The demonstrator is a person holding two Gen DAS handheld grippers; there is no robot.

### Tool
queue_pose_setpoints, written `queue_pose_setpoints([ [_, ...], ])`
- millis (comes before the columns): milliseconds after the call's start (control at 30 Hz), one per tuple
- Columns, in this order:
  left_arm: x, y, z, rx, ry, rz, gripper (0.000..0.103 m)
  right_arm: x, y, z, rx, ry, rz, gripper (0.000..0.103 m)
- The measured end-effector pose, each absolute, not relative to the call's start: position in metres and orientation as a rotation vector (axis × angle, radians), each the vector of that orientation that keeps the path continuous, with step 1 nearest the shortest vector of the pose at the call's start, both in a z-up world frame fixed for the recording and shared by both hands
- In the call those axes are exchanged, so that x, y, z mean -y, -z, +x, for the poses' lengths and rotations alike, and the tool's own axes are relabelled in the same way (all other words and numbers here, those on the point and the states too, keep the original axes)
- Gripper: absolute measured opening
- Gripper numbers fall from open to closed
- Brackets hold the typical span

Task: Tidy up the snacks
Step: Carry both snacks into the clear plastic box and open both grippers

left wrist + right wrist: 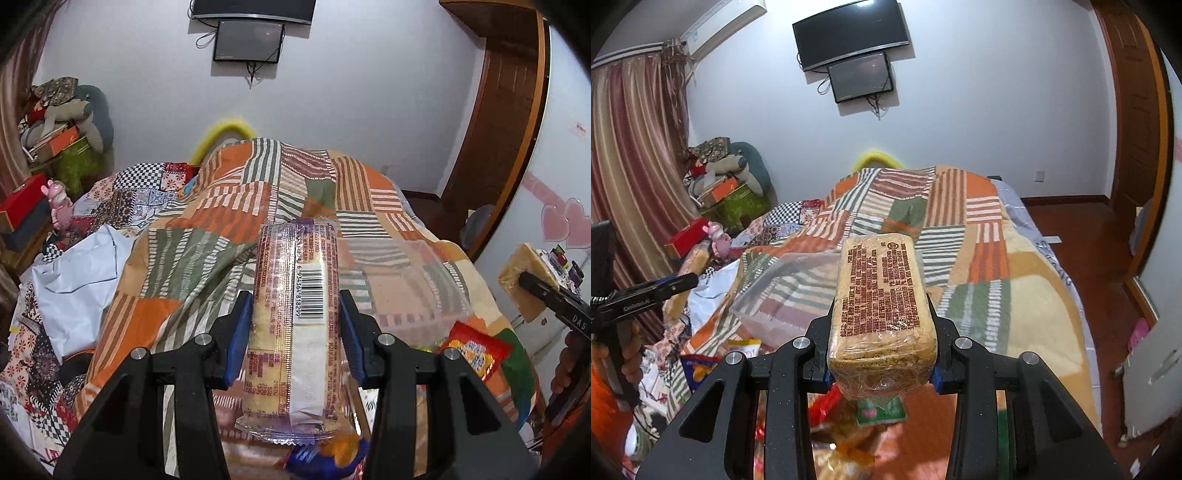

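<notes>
A barcoded cake packet [295,295] is pinched in the left gripper [295,328] and a tan biscuit block [882,295] in the right gripper [882,347], both held aloft. The clear plastic container [783,295] on the bed's patchwork blanket [979,236] appears unfilled, with loose snack packets [476,350] beside it, so sorting is judged barely begun. A wall-mounted television [849,33] and striped curtains [635,155] are noted.

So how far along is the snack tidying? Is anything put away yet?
Nothing looks stowed yet: the clear plastic bin on the patchwork blanket appears empty. In hand: the left gripper clamps a barcode-labelled cake packet, and the right gripper clamps a tan wrapped biscuit block. Left to do: both of those, plus the loose packets below, such as the red snack packet.
</notes>
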State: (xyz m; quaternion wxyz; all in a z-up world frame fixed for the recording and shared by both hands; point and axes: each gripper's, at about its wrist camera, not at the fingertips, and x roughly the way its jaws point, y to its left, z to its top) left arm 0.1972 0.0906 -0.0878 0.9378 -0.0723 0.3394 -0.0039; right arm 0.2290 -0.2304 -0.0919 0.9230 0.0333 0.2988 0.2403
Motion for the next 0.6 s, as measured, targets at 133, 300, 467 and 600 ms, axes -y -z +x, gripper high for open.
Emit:
queue_pose_setpoints([
  [133, -0.087, 0.091, 0.220, -0.718, 0.024, -0.153, 0.045, 0.223, 0.096, 0.240, -0.626, -0.516, 0.078, 0.033],
  [300, -0.086, 0.100, 0.246, -0.760, 0.031, -0.150, 0.045, 0.209, 0.104, 0.259, -0.656, -0.538, 0.064, 0.033],
  [467, -0.090, 0.115, 0.273, -0.824, 0.052, -0.161, 0.045, 0.199, 0.115, 0.275, -0.709, -0.561, 0.046, 0.033],
  [600, -0.089, 0.127, 0.289, -0.869, 0.055, -0.133, 0.045, 0.189, 0.122, 0.285, -0.742, -0.577, 0.008, 0.033],
])
